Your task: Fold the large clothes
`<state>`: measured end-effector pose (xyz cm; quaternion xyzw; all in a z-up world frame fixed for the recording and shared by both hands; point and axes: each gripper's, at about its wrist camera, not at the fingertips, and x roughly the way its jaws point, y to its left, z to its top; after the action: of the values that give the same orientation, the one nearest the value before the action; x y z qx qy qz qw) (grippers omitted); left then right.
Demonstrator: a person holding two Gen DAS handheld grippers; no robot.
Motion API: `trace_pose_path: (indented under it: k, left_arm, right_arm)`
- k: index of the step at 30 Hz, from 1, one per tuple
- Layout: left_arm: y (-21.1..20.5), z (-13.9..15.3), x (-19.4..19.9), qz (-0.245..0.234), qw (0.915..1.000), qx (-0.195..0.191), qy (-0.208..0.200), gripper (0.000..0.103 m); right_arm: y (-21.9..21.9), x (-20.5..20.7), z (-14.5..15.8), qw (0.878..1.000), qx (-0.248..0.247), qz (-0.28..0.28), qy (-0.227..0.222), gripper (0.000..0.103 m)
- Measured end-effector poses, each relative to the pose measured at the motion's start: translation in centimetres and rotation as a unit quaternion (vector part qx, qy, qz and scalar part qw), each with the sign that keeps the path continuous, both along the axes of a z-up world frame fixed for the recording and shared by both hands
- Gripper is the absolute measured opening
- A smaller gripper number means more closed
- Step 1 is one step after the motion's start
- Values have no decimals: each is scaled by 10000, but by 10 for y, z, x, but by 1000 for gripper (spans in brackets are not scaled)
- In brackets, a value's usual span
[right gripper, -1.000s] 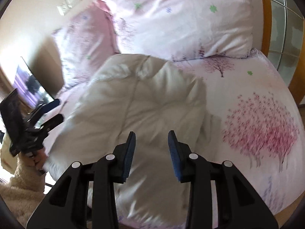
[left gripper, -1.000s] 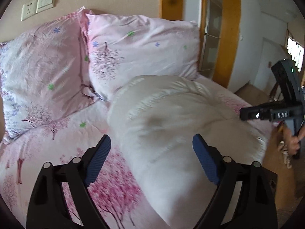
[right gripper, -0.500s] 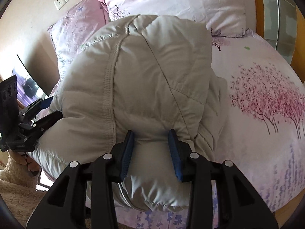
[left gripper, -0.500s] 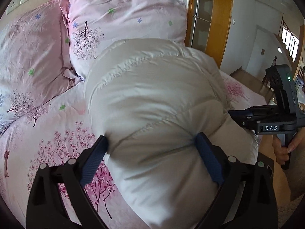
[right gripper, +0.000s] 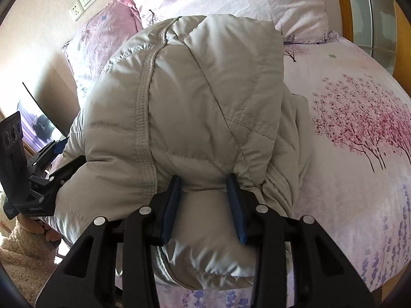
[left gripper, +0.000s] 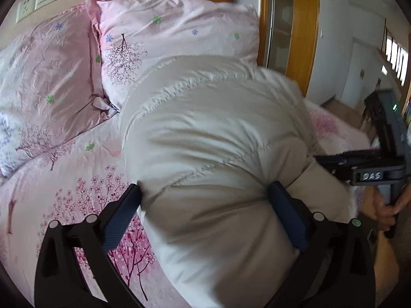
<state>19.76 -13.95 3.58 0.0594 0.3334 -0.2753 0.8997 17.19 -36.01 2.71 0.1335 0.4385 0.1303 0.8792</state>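
Observation:
A bulky light-grey padded jacket [left gripper: 215, 133] lies bunched on the pink flowered bed; it also fills the right wrist view [right gripper: 195, 107]. My left gripper [left gripper: 205, 208] has its jaws wide apart, with the thick padding pressed between the blue pads. My right gripper [right gripper: 204, 200] has its jaws narrower and squeezes a thick fold of the jacket's near edge. The right gripper also shows at the far right of the left wrist view [left gripper: 359, 169]; the left gripper shows at the left edge of the right wrist view [right gripper: 43, 169].
Two pink flowered pillows [left gripper: 167, 48] lean against the wall at the bed's head. A wooden door frame [left gripper: 305, 25] stands to the right of the bed. The bed sheet [right gripper: 359, 138] lies bare right of the jacket. A screen [right gripper: 38, 123] is at the left.
Both grippers moved forward onto the jacket. The padding now sits between both pairs of jaws, and the jacket is bunched up higher than a second ago.

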Motion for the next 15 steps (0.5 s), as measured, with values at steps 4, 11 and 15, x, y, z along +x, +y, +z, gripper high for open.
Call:
trace_pose_path:
  k: [4,11,15]
  left_arm:
    - [38,19,10,10,9964,-795,297,100]
    - [91,21,52,231,9798,-1650,1107,101]
    - [100,6,72,137,9576,-2263,1779,101]
  right_arm:
    - [-12,-1,17,9995,304,-40,119,52]
    - [-66,8,49,9906,1204,-648,33,102]
    - [-83,37,31,9843,1213,-887,930,102]
